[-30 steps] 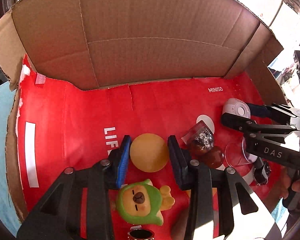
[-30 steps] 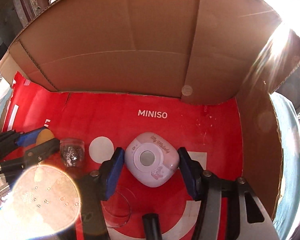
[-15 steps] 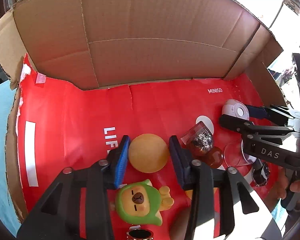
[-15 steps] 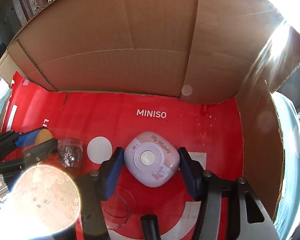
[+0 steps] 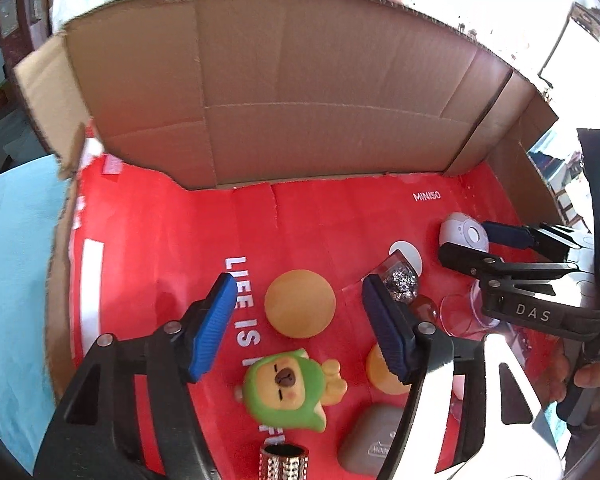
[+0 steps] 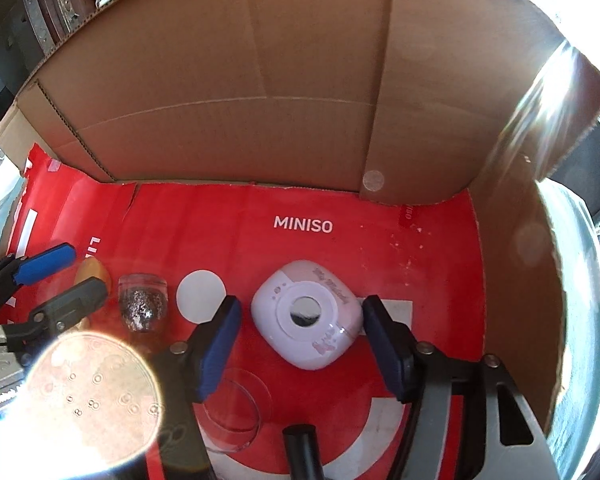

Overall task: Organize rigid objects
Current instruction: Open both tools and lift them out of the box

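Inside the cardboard box (image 5: 300, 92), the left gripper (image 5: 296, 312) is opening, its pads clear of the orange disc (image 5: 300, 303) lying on the red liner between them. At five o'clock from it sits the green capybara toy (image 5: 286, 390). The right gripper (image 6: 300, 346) is likewise opening around the white My Melody device (image 6: 306, 314), apparently released. Both look placed; the glitter jar (image 6: 142, 300), glass cup (image 6: 232, 410) and grey case (image 5: 370, 440) remain unsorted.

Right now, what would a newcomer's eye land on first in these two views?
Probably the red box floor printed MINISO, walled by brown cardboard. Next, the white-pink gadget lying between the opening jaws of the right tool, untouched, and the orange disc likewise free inside the opening left tool. A green-hooded toy lies nearest the left camera.
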Demonstrator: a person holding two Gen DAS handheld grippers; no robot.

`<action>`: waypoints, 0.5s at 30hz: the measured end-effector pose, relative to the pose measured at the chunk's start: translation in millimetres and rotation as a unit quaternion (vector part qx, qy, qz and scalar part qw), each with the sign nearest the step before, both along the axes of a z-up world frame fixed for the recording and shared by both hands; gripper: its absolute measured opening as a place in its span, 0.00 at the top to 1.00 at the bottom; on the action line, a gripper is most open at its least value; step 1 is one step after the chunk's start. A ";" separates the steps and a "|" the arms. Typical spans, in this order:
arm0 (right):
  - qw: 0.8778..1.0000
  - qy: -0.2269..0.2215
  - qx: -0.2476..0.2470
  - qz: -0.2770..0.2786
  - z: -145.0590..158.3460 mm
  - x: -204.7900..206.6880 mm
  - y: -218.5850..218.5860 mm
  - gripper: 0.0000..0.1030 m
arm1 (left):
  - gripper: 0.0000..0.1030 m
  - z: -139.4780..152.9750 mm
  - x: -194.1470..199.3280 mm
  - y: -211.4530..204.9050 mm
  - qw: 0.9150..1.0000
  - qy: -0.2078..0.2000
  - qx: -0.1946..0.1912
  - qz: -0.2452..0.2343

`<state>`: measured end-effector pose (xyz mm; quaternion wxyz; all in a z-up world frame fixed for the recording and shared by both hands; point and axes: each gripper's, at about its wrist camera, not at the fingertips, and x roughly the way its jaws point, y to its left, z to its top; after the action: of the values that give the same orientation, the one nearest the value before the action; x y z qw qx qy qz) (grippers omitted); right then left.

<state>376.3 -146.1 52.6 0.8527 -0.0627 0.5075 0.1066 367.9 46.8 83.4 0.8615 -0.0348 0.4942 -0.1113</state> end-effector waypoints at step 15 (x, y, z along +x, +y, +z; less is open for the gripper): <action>0.993 -0.115 0.017 -0.002 76.8 -93.0 -19.1 0.09 | 0.12 68.2 -86.5 3.6 0.993 -0.110 -0.028 -0.001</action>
<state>283.3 -165.2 129.4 0.9065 -0.0591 0.4046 0.1052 281.4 50.4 151.6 0.9093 -0.0462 0.3928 -0.1291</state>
